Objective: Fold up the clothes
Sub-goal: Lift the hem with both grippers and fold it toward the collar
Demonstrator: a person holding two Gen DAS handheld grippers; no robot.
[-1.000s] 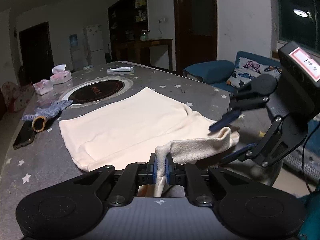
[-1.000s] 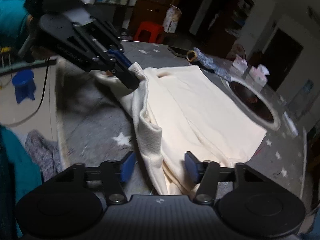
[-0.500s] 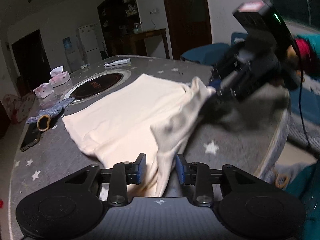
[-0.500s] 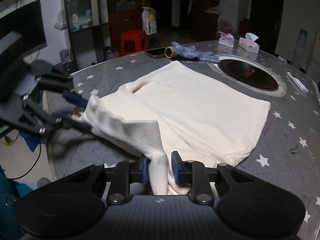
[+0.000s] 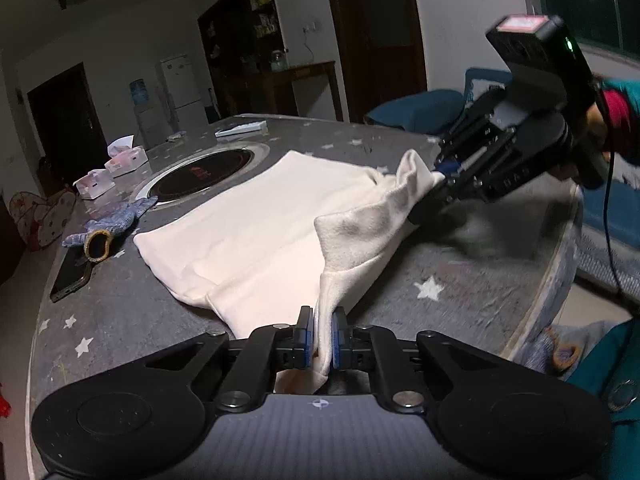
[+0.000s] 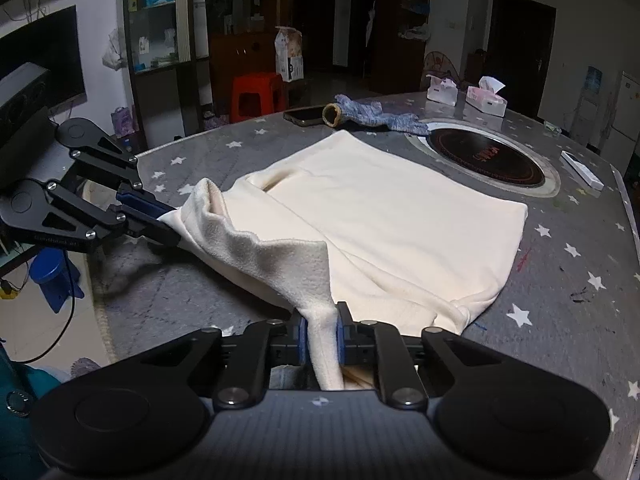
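A fold of the cream garment [image 5: 256, 240] is pinched by the left gripper [image 5: 320, 338] at lower centre; another is clamped by the right gripper [image 6: 322, 338], above the star-patterned tabletop [image 6: 560, 320]

Ahead of the left claw [image 5: 319, 338], past the flat cream fleece garment [image 5: 256, 216], bare grey star-printed bench [image 5: 120, 312] opens to its left. Farther that way a dark phone [image 5: 72, 276] and a blue knitted work glove [image 5: 112, 226] block the path. Beyond the cloth sit a round black inset hob [image 6: 486, 162], two pink tissue boxes [image 6: 464, 94] and a white remote [image 6: 582, 170]. Right of the right claw [image 6: 322, 338] the starred surface lies bare to the edge.
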